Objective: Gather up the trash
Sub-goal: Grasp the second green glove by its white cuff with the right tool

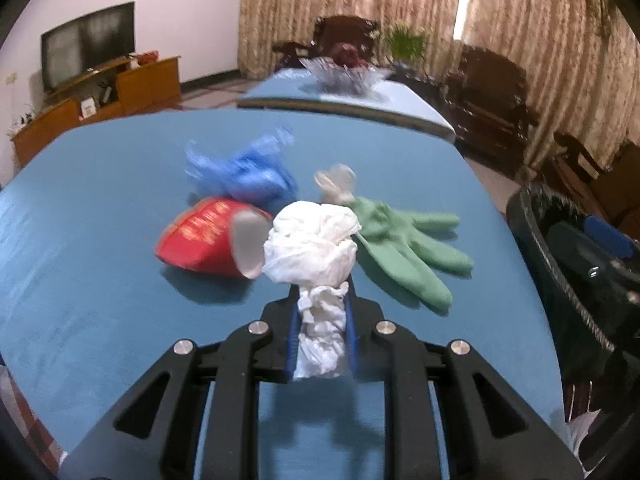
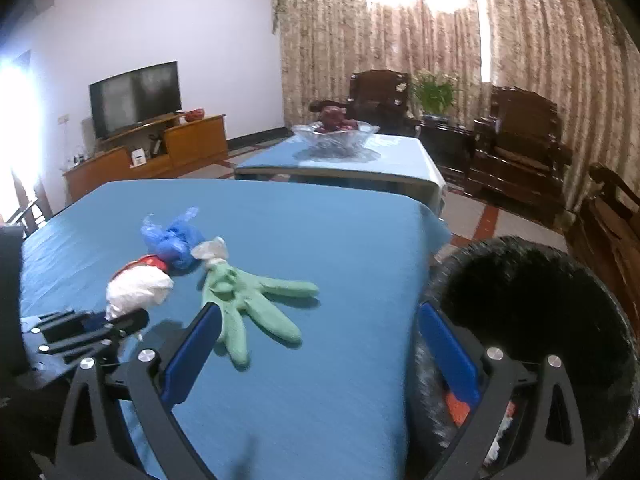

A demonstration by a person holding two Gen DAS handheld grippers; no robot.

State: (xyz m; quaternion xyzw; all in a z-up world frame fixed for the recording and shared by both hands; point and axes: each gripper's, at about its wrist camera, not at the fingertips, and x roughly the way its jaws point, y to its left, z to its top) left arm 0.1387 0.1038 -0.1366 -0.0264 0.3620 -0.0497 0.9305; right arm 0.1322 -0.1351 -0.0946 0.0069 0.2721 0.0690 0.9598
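Note:
My left gripper (image 1: pixel 322 300) is shut on a crumpled white paper wad (image 1: pixel 312 248) and holds it a little above the blue table (image 1: pixel 100 280). Behind it lie a red paper cup (image 1: pixel 200 236) on its side, a blue plastic bag (image 1: pixel 244 172), a small clear wrapper (image 1: pixel 336 180) and a green glove (image 1: pixel 404 248). In the right wrist view my right gripper (image 2: pixel 320 344) is open and empty, with the glove (image 2: pixel 252 304) in front of its left finger. The white wad (image 2: pixel 136 290) and left gripper (image 2: pixel 100 324) show at the left. A black trash bin (image 2: pixel 540 320) stands off the table's right edge.
A second blue table (image 2: pixel 396 156) with a glass fruit bowl (image 2: pixel 334 134) stands behind. Dark wooden chairs (image 2: pixel 516 140) and curtains are at the back right, a TV (image 2: pixel 134 98) on a wooden cabinet at the back left. The bin (image 1: pixel 568 264) holds some trash.

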